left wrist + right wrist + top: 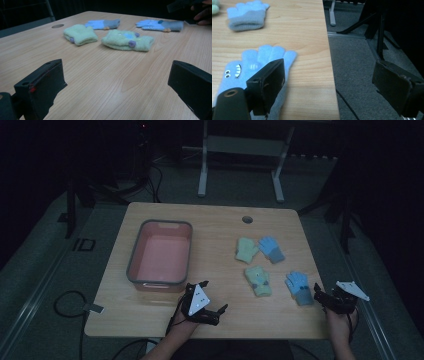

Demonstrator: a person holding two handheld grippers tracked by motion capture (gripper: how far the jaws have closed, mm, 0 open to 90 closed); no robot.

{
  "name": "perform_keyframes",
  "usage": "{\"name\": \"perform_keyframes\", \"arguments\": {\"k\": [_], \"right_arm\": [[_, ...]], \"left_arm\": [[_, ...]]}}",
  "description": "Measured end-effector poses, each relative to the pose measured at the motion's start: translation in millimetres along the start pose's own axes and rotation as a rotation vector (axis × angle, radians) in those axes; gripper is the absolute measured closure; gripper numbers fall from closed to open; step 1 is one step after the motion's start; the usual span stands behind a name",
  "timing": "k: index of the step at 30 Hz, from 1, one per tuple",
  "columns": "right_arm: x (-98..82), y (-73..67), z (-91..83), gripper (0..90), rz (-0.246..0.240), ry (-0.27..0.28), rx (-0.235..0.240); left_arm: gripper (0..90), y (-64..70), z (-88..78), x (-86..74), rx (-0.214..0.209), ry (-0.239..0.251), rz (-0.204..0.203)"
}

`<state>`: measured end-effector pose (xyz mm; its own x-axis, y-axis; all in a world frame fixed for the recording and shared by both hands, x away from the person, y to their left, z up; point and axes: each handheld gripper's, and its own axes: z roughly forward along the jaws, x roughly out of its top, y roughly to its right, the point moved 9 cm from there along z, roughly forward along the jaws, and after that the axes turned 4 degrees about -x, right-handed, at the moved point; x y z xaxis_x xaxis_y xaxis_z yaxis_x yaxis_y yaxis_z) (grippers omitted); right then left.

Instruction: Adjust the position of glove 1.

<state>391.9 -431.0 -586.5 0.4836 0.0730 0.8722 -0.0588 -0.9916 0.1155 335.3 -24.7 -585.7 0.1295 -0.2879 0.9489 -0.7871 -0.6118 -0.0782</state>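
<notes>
High view: a wooden desk (165, 312) carries a grey tub with a pink inside (131, 266) on its left half and four small gloves on its right half. Two pale green gloves lie there, one farther back (246, 249) and one nearer the person (259, 280), and two blue gloves, one at the back (271, 249) just beside the far green one and one at the front right (299, 287). The left claw (216, 312) lies low over the desk's near edge, its jaws apart and holding nothing, pointing right toward the gloves. The right claw (320, 296) is at the desk's right edge, just beside the front blue glove, jaws spread and not holding anything. Left gripper view: the two black jaws stand wide apart over bare wood; beyond them lie the two green gloves (80, 34) (127, 40), with purple dots on them, and behind these the two blue gloves (103, 24) (159, 25) with grey cuffs; a hand (203, 15) with the other claw shows at the top right. Right gripper view: the jaws are spread, one over the near blue glove (253, 67), which has a face with eyes and teeth on it, the other out past the desk's edge over grey carpet (362, 62); whether that jaw touches the glove I cannot tell. The second blue glove (247, 15) lies farther up the desk.
</notes>
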Motion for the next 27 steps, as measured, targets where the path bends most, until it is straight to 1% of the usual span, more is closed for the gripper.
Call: {"name": "perform_keyframes", "arguments": {"k": [4, 5, 8, 10, 12, 14, 16, 17, 18, 19, 20, 22, 23, 25, 27], "right_arm": [[3.2, -1.7, -0.7, 11.0, 0.007, -0.009, 0.018], [5.0, -2.6, -2.0, 11.1, 0.010, -0.005, 0.022], [12.0, -5.9, -6.4, 11.0, -0.001, 0.007, 0.041], [17.2, -8.3, -8.8, 11.0, -0.021, 0.010, 0.050], [22.6, -10.2, -11.1, 10.9, -0.047, 0.015, 0.047], [28.0, -12.0, -13.6, 11.0, -0.060, 0.024, 0.045], [33.3, -15.3, -16.2, 11.1, -0.062, 0.026, 0.054], [35.7, -17.3, -17.4, 14.8, -0.066, 0.023, 0.060], [37.2, -20.0, -17.9, 15.6, -0.068, 0.001, 0.084], [39.2, -22.6, -17.4, 15.3, -0.073, -0.017, 0.107], [41.6, -24.4, -17.0, 15.3, -0.072, -0.029, 0.117], [47.3, -28.2, -15.5, 15.2, -0.063, -0.050, 0.142], [49.7, -31.1, -14.6, 14.2, -0.061, -0.065, 0.164], [55.7, -36.7, -14.3, 12.8, -0.045, -0.068, 0.191], [61.8, -40.4, -14.1, 12.6, -0.057, -0.057, 0.174]], "left_arm": [[0.7, -0.1, 0.1, -0.1, 0.003, -0.003, 0.004], [0.7, 0.1, 0.1, -0.1, 0.003, -0.003, 0.005], [0.6, 0.0, 0.1, -0.1, 0.004, -0.003, 0.004], [0.7, 0.1, 0.0, 0.0, 0.004, 0.000, 0.004], [0.6, 0.2, -0.2, 0.1, 0.004, 0.001, 0.006], [0.7, 0.3, -0.3, 0.2, 0.005, 0.002, 0.008], [0.7, 0.3, -0.4, 0.1, 0.005, 0.002, 0.009], [0.7, 0.4, -0.4, 0.2, 0.005, 0.003, 0.010], [0.7, 0.6, -0.3, 0.2, 0.004, 0.004, 0.009], [0.7, 0.6, -0.3, 0.3, 0.004, 0.004, 0.008], [0.7, 0.6, -0.3, 0.3, 0.004, 0.004, 0.008], [0.7, 0.5, -0.4, 0.3, 0.004, 0.006, 0.005], [0.7, 0.5, -0.4, 0.4, 0.003, 0.006, 0.006], [0.7, 0.6, -0.4, 0.4, 0.003, 0.007, 0.007], [0.6, 0.7, -0.4, 0.4, 0.003, 0.006, 0.009]]}}
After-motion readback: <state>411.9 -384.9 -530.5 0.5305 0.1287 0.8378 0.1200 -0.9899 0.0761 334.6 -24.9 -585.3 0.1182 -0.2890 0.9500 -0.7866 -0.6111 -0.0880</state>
